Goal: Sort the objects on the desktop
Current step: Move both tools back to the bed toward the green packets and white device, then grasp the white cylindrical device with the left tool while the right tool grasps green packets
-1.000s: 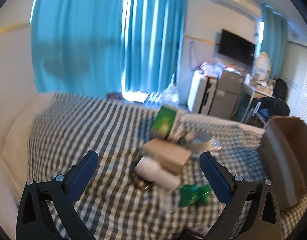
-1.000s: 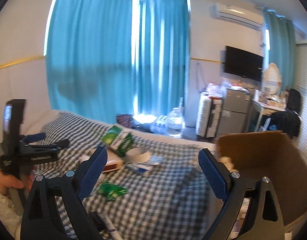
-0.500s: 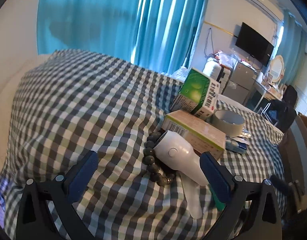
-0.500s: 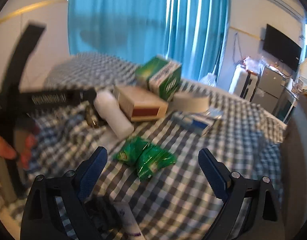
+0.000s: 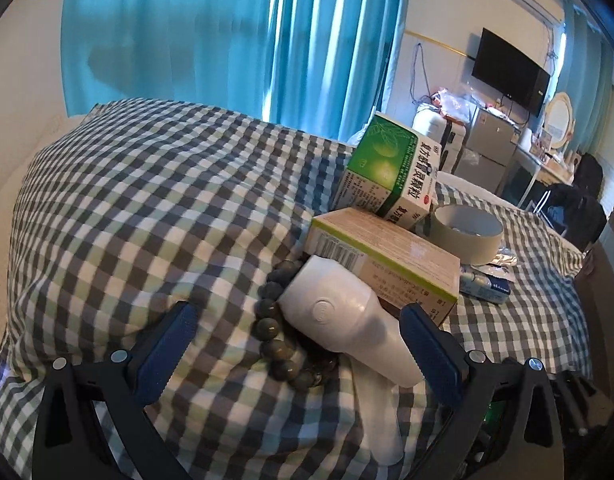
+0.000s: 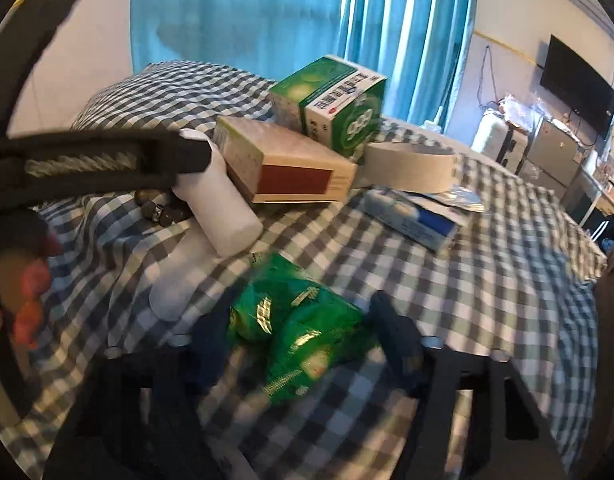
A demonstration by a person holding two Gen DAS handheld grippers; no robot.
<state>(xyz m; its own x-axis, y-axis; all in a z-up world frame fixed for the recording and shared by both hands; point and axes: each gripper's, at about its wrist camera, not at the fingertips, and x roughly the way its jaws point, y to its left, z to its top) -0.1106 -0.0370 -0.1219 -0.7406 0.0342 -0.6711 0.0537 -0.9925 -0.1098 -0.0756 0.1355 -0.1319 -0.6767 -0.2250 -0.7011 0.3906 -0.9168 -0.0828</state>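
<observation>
We have brought both grippers down from a high view of the room to just above the clutter on the checked bedspread (image 5: 155,208). Our right gripper (image 6: 303,344) has just been closing and now brackets the green foil packets (image 6: 299,324); the frame is blurred, so we cannot tell whether the pads already press on them, but we judge this to be our first pick for sorting. Our left gripper (image 5: 295,344) stands wide open over the white bottle (image 5: 347,324), its pads clear on both sides, with a dark bead bracelet (image 5: 275,332) curled against the bottle's near side. Behind, the bottle leans on a tan carton (image 5: 391,256), which carries a tilted green medicine box (image 5: 391,168); a roll of tape (image 5: 467,232) and a blue-and-white pack (image 6: 415,220) lie beyond. Lifting the bottle could drag the beads or unsettle the stacked boxes.
</observation>
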